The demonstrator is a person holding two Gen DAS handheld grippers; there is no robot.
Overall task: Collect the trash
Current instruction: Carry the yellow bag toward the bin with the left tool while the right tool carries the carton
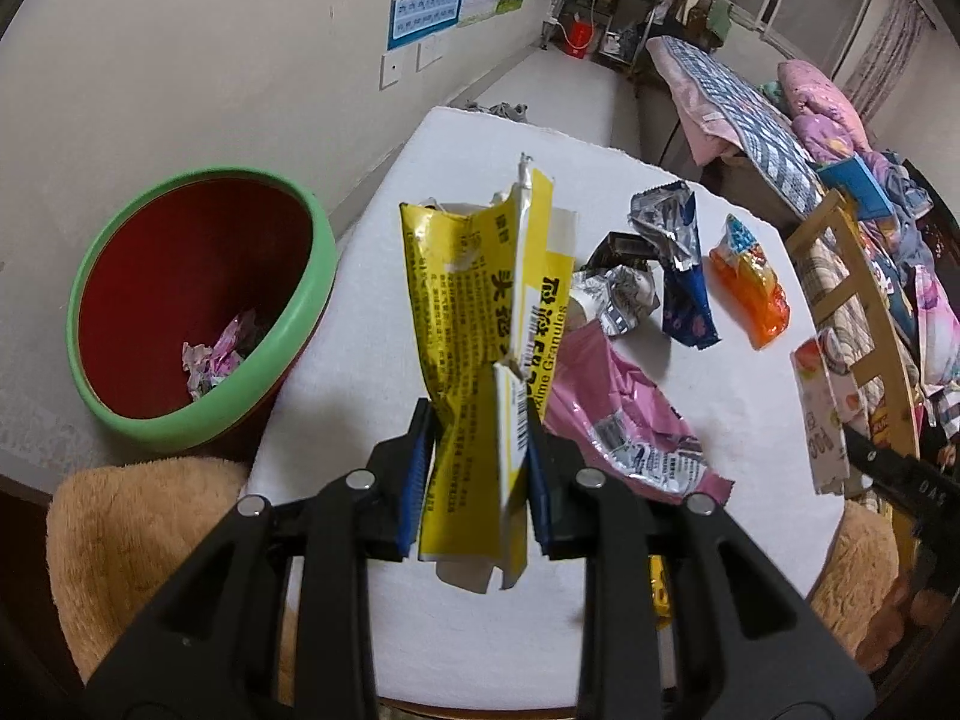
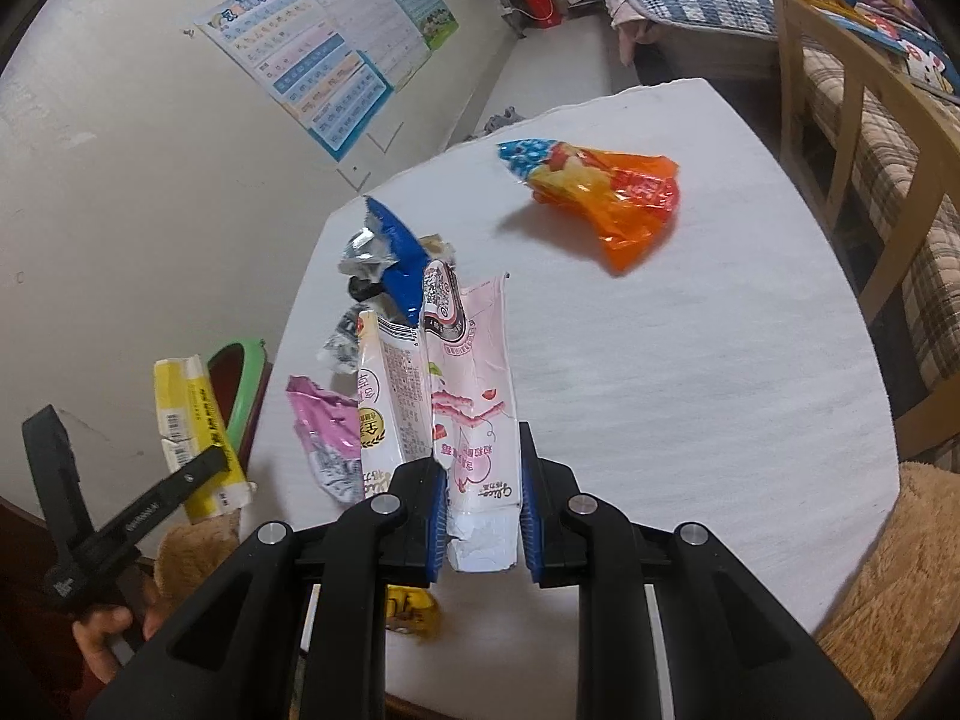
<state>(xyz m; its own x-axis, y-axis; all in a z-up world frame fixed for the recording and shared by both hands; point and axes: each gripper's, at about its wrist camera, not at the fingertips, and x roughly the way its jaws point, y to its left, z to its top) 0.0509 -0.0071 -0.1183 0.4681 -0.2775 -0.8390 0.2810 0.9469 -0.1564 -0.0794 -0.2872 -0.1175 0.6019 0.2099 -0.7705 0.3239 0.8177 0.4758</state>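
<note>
My left gripper [image 1: 480, 420] is shut on a flattened yellow medicine box [image 1: 480, 288], which stands upright above the white table [image 1: 690, 396]. The red bin with a green rim [image 1: 198, 294] sits to the left beside the table, with crumpled wrappers at its bottom. My right gripper [image 2: 483, 450] is shut on a pink and white torn carton [image 2: 462, 372], lifted over the table [image 2: 690, 390]. The right wrist view also shows the yellow box [image 2: 192, 420] and the left gripper at lower left, with part of the bin [image 2: 246, 396] behind them.
On the table lie a pink foil bag [image 1: 624, 426], a blue and silver wrapper [image 1: 678, 258], a crumpled silver wrapper [image 1: 618, 294] and an orange snack bag [image 1: 750, 282]. A small yellow wrapper [image 2: 414, 606] lies under the right gripper. A wooden chair [image 2: 870, 138] and a bed [image 1: 744, 114] stand to the right.
</note>
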